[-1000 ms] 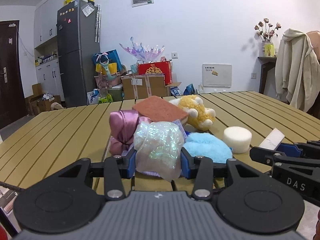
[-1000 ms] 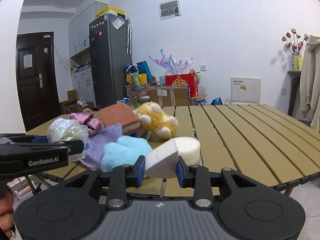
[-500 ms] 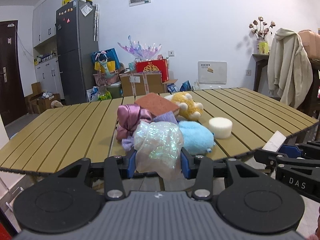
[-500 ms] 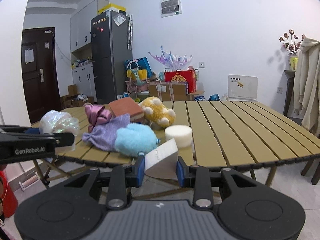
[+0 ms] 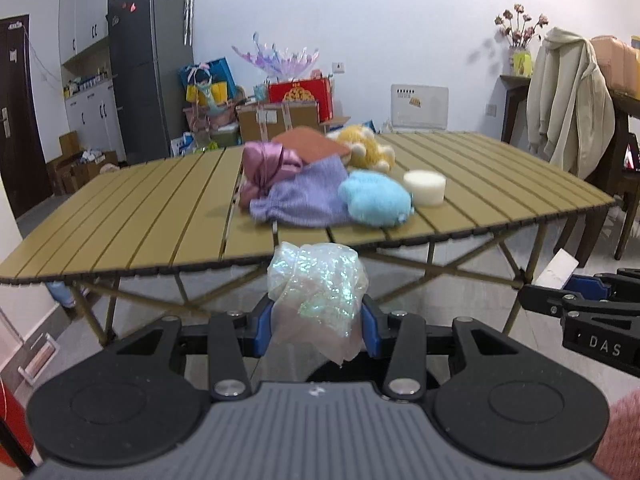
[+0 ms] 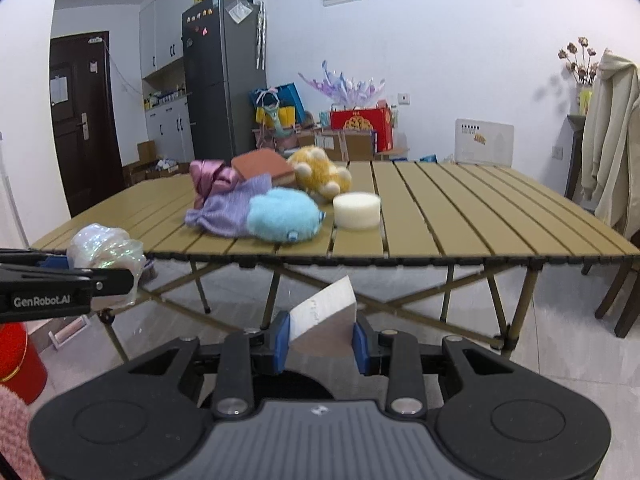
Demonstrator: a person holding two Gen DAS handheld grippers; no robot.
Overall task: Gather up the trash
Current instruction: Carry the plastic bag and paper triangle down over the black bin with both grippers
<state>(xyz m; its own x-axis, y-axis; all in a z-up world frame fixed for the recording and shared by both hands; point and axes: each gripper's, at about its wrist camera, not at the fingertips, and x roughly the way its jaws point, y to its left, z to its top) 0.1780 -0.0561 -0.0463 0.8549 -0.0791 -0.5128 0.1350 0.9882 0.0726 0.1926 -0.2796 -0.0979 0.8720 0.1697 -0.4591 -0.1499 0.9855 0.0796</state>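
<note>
My left gripper (image 5: 317, 322) is shut on a crumpled iridescent plastic wrapper (image 5: 318, 292), held in the air in front of the table's near edge. The wrapper also shows at the left of the right wrist view (image 6: 106, 250). My right gripper (image 6: 321, 338) is shut on a folded white paper scrap (image 6: 325, 312), also off the table; it shows at the right of the left wrist view (image 5: 557, 267). Both grippers are below table height, well back from the table.
A slatted wooden folding table (image 6: 460, 216) carries a pink satin pouch (image 6: 210, 176), a purple knit cloth (image 6: 228, 210), a blue plush (image 6: 284, 216), a yellow plush (image 6: 320, 172), a brown sponge block (image 6: 264, 166) and a white foam disc (image 6: 357, 210). A red bin (image 6: 18, 356) stands low left.
Both grippers have pulled back and down from the table with the wrapper and the paper still held. The table edge and legs now show in front of them.
</note>
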